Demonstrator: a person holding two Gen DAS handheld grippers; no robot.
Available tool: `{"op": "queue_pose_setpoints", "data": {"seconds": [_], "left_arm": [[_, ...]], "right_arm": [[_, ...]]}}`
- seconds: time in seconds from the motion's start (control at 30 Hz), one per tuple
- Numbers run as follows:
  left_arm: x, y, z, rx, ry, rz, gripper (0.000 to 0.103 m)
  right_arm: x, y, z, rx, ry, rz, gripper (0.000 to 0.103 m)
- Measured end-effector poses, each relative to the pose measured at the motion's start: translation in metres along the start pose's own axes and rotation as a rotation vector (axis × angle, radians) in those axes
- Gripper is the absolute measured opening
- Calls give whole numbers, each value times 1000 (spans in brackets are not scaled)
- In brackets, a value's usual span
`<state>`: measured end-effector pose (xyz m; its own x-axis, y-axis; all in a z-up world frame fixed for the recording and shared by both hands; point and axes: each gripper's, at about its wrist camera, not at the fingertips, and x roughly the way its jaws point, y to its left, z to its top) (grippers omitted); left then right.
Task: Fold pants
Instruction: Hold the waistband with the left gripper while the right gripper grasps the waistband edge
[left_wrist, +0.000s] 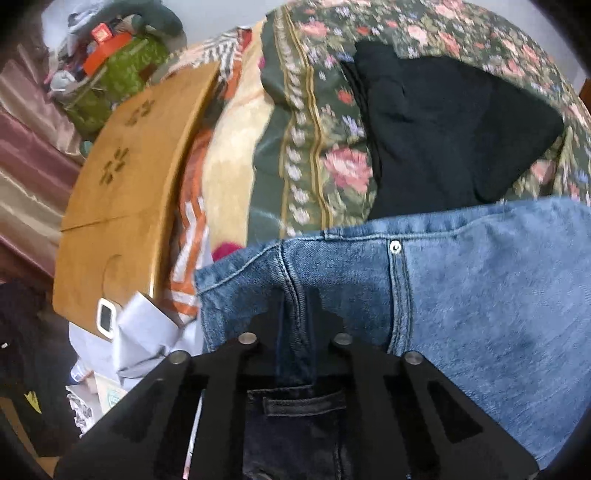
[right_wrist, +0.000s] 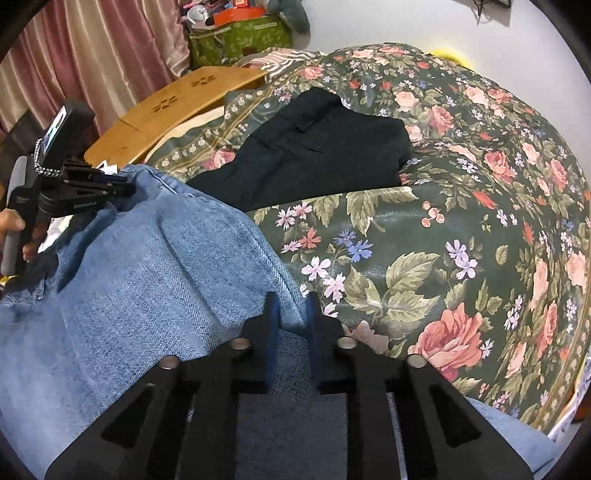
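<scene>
A bed with a flowery blanket (right_wrist: 461, 229) sits by a white wall (right_wrist: 388, 22), pink curtains (right_wrist: 92, 62) and a brown wooden board (left_wrist: 122, 184).

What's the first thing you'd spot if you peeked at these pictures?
The blue jeans jump out first: they fill the near part of both views, with the left gripper and the right gripper each pinching an edge of the denim. Behind them lies a dark folded garment on the green bedspread covered in big pink roses.
</scene>
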<state>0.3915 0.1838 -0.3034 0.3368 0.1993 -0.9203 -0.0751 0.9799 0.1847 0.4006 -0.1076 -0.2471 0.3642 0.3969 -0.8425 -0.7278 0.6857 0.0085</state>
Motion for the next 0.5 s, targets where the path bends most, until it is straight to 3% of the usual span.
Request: {"op": "queue_pose_setpoints", "data": {"seconds": [0.27, 0.5], "left_arm": [[-78, 22, 4, -62, -171, -37, 7], [-135, 30, -36, -55, -262, -49, 7]], "right_arm": [[-69, 10, 12, -4, -190, -79, 7], [-115, 45, -13, -29, -219, -85, 7]]}}
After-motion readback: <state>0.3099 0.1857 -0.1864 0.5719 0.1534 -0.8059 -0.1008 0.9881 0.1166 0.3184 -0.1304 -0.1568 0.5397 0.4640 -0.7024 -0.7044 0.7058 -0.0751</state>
